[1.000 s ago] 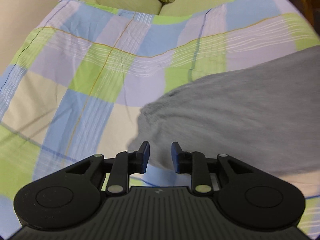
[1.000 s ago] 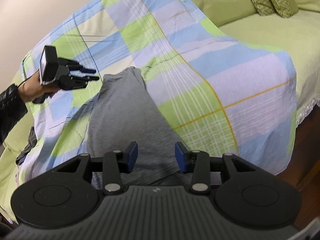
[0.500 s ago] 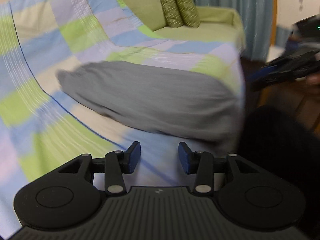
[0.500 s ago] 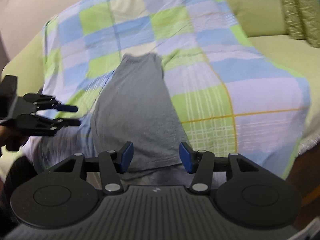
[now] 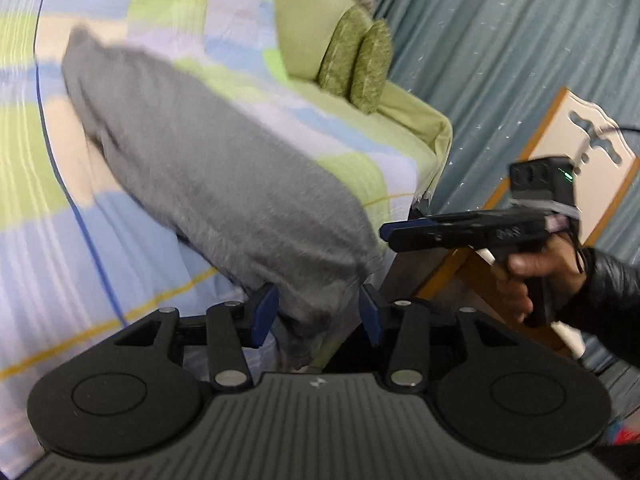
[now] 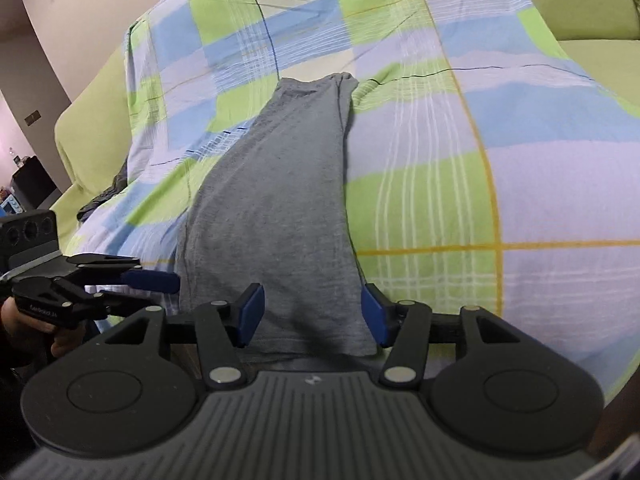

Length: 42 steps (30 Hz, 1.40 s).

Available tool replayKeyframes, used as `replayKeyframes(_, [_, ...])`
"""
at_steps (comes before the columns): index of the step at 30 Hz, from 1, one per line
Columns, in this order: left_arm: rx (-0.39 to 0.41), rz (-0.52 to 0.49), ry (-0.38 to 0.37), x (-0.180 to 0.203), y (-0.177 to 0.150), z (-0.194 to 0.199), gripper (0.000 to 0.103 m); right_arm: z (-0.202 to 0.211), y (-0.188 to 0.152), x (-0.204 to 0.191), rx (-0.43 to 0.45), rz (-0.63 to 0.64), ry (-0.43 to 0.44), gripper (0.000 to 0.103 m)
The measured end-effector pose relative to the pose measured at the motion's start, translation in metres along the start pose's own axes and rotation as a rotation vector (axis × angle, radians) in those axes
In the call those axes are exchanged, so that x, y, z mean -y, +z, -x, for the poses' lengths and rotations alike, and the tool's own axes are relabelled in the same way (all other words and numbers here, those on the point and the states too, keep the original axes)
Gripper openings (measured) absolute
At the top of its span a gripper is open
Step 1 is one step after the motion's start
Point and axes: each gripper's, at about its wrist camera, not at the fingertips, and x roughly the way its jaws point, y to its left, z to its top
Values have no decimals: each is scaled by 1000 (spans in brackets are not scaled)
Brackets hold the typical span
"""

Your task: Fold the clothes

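Note:
A grey garment (image 6: pixel 280 200) lies folded into a long strip on a checked blue, green and lilac blanket (image 6: pixel 500 160); it also shows in the left wrist view (image 5: pixel 208 168). My left gripper (image 5: pixel 318 314) is open, its jaws either side of the garment's near corner at the sofa's front edge. My right gripper (image 6: pixel 312 316) is open, its jaws astride the garment's near end. The right gripper appears from the side in the left wrist view (image 5: pixel 390 234), just right of that end. The left gripper appears in the right wrist view (image 6: pixel 160 286), at the garment's left edge.
The blanket covers a light green sofa (image 5: pixel 404 120) with two green cushions (image 5: pixel 356 64). A teal curtain (image 5: pixel 500 40) and a wooden piece of furniture (image 5: pixel 560 136) stand to the right. A dark cloth (image 6: pixel 104 196) lies at the blanket's left edge.
My left gripper has swung from the garment's far side round to its near end and opened wider. My right gripper has opened wider and moved closer to the near end.

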Motion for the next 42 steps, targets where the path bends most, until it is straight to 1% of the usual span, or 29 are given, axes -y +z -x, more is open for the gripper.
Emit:
replayKeyframes(3, [-41,0,-17,5,0,-11,50,6,-6,2,16,-30,-15,50])
replayKeyframes(7, [-78,7,-78,9,-6,-9,50,17,-9,2,41,-51,-21,55])
replayKeyframes(9, [-86,-4,-86,8,-10,-9,50,22,-10,1,49,-51,-30,56])
replayKeyframes(12, [-91,35,-56,3,-16,-7,50,20,-11,2,50,-58,-35,57])
replayKeyframes(15, [-102,62,10,1,-22,-1,50,17,-10,3,48,-52,-39,58])
replayKeyframes(18, [-72,116,53,-6,-27,1,51,14,-10,0,29,-6,-41,58])
replayKeyframes(21, [-50,146,53,-8,-28,-5,51,7,-8,1,-1,42,-35,58])
replayKeyframes(23, [-35,153,52,-7,-29,-14,51,0,-5,5,-18,57,-12,58])
replayKeyframes(27, [1,164,42,-9,-34,-25,47,-15,1,13,-51,79,9,57])
replayKeyframes(29, [25,194,22,-14,-36,-26,34,-21,4,18,-63,72,27,57])
replayKeyframes(30, [35,213,10,-18,-37,-27,15,-25,4,21,-67,62,44,57])
replayKeyframes(31, [39,226,3,-20,-36,-29,3,-28,5,24,-72,49,62,57])
replayKeyframes(32, [43,236,-3,-21,-35,-29,3,-31,5,27,-78,36,78,55])
replayKeyframes(33, [45,243,-12,-23,-34,-29,3,-33,6,29,-85,19,87,45])
replayKeyframes(34, [49,242,-26,-22,-32,-27,2,-35,6,31,-92,2,93,28])
replayKeyframes(35, [50,232,-39,-20,-30,-22,2,-37,6,33,-103,-24,85,17])
replayKeyframes(36, [47,222,-46,-19,-27,-18,2,-35,7,35,-109,-58,92,3])
replayKeyframes(39, [-9,204,-78,-11,-20,4,2,-29,8,31,-127,-133,122,3])
replayKeyframes(41, [-18,224,-109,-11,-15,23,2,-18,9,21,-145,-256,144,3])
replayKeyframes(42, [-20,236,-126,-11,-12,33,2,-15,10,19,-141,-275,155,3])
